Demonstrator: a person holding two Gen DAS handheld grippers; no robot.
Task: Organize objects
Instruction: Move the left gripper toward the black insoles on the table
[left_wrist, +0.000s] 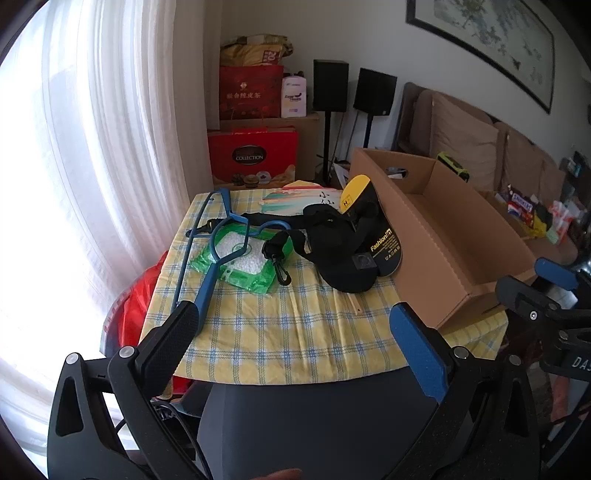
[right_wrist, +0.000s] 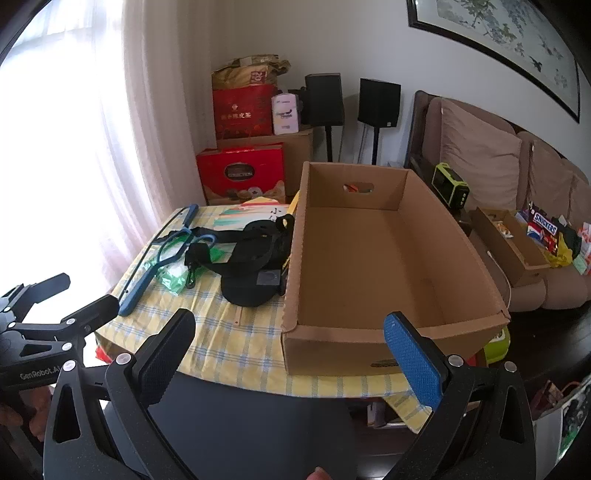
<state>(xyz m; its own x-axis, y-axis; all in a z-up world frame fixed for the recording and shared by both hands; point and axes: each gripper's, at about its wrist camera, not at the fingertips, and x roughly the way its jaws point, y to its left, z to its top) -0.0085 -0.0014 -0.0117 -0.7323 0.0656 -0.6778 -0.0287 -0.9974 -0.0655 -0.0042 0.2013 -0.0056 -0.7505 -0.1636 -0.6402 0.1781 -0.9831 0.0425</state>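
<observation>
Set along the right edge of a table (right_wrist: 236, 350) under yellow-and-blue checked cloth, an open cardboard box (right_wrist: 369, 258), bare inside, handle slot in its far wall. Leaning against the box's left wall, a black-and-yellow insole (left_wrist: 384, 236); just beside it, toward the table's middle, a black cap (left_wrist: 343, 258) tangled with a black strap (left_wrist: 275, 251) and clip. Toward the left edge, a blue clothes hanger (left_wrist: 218, 243) lying across a green packet of white beads (left_wrist: 240, 258), its long end reaching the near left corner. At the far edge, a printed paper fan (left_wrist: 295, 201). Poised off the near edge, left gripper (left_wrist: 295, 343) with fingers wide apart, holding nothing, one pad level with the hanger's tip; right gripper (right_wrist: 291, 354) likewise spread and empty, facing the box's near wall. Nothing boxed yet. Best begun, probably, with the hanger: pinched on its straight bar, lifted clear of packet and strap, lest the hook drag either along
</observation>
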